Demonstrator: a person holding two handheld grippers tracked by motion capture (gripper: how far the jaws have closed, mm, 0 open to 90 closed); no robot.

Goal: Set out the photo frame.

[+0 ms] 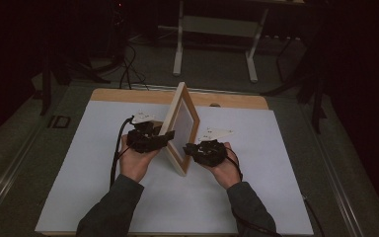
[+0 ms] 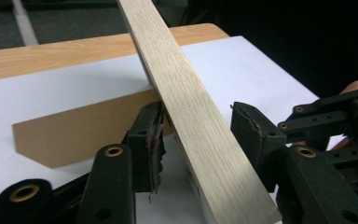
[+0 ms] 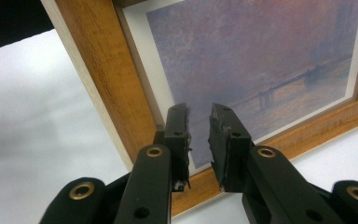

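wooden picture frame (image 1: 180,129), top cut off

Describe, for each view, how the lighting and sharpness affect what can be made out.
High view: dim, the surroundings nearly black, only the white table sheet lit. Left gripper view: the wooden frame edge is sharp, dark beyond the table. Right gripper view: the framed print looks soft and hazy, the jaws crisp.

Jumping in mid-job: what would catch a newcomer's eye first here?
The wooden picture frame standing on edge mid-table, between the two hands. The left gripper straddles its pale side rail, one pad against the wood and the other just off it; a brown stand flap lies on the white table behind. The right gripper, jaws nearly together, points at the misty purple print.
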